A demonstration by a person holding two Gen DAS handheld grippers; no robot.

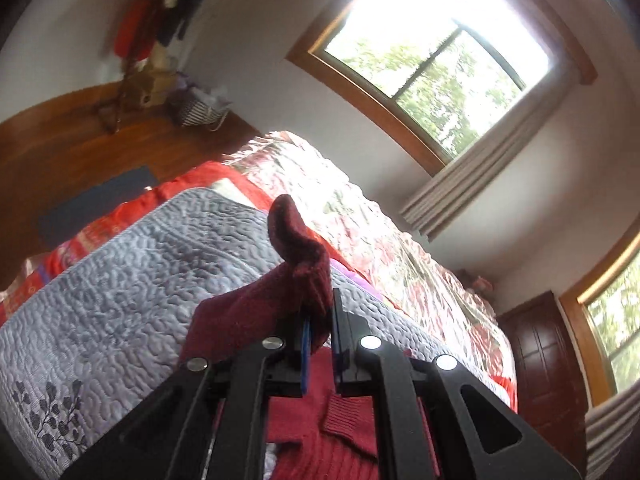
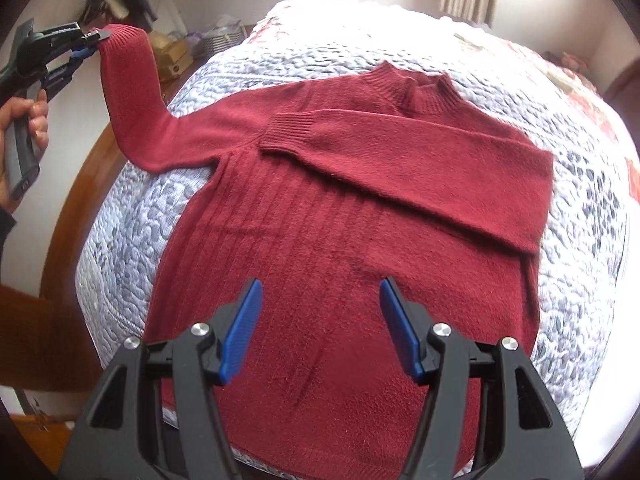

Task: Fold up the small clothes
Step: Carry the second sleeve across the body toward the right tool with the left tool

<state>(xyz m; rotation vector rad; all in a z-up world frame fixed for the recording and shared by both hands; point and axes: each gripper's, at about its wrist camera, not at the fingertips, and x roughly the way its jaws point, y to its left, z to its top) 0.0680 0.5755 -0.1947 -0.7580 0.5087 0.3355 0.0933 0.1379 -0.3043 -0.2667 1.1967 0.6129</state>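
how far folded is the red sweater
Partly: one sleeve lies across the sweater; the left gripper holds the other sleeve up.

A bed point(image 2: 580, 208) under a grey quilt point(image 2: 132, 240) carries a red sweater point(image 2: 320, 280) lying flat, one sleeve point(image 2: 420, 160) folded across its chest.

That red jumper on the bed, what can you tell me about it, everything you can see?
The dark red knitted sweater lies flat on the grey quilted bedspread, high ribbed collar pointing away. Vertical ribs run down its body. One sleeve is folded across the chest, ribbed cuff near the middle. The other sleeve is lifted off the bed, its cuff clamped in the left gripper. The open right gripper hovers above the lower body; contact cannot be judged. The hem reaches the bed's near edge.
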